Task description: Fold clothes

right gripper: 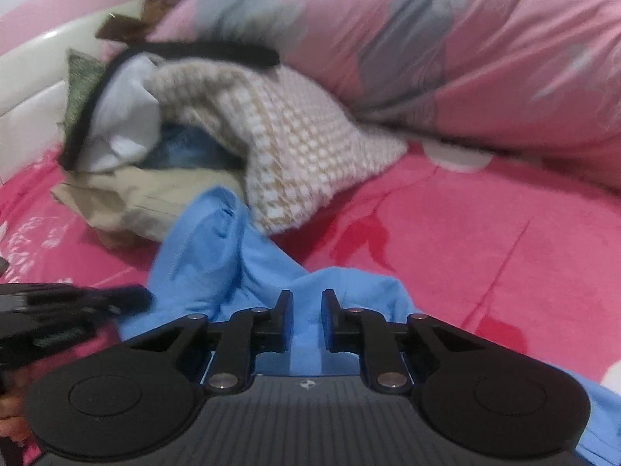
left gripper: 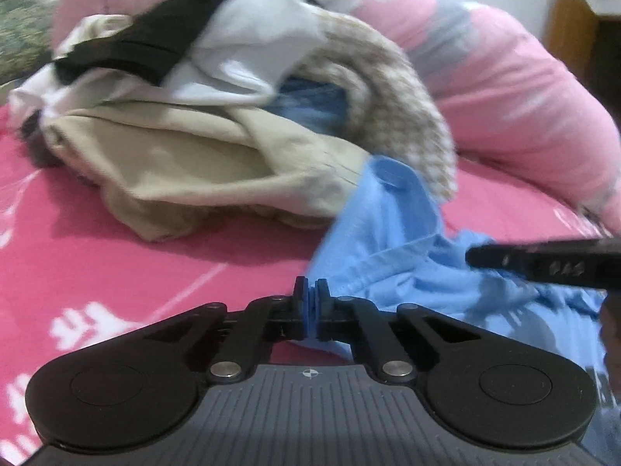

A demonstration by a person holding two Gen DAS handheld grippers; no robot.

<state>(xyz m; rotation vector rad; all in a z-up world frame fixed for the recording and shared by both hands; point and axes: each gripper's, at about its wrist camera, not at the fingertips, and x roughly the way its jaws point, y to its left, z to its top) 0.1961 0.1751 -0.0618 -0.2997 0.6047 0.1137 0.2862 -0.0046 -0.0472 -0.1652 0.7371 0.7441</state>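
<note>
A light blue shirt [left gripper: 388, 233] lies crumpled on the pink bedsheet [left gripper: 116, 264], its collar end resting against the clothes pile. My left gripper [left gripper: 310, 295] is shut on an edge of the shirt, with blue cloth pinched between the pads. My right gripper [right gripper: 306, 310] holds a thicker fold of the blue shirt [right gripper: 217, 256]; its jaws stand a little apart and the cloth fills the gap. Each gripper shows in the other's view: the right gripper [left gripper: 471, 258] on the shirt's right part, the left gripper [right gripper: 143, 297] at its left edge.
Behind the shirt sits a heap of clothes [left gripper: 194, 147]: beige, white, black and denim pieces, and a beige-and-white knit [right gripper: 295, 143]. A pink and grey quilt [right gripper: 446, 39] is bunched along the back. A white padded headboard [right gripper: 31, 89] stands far left.
</note>
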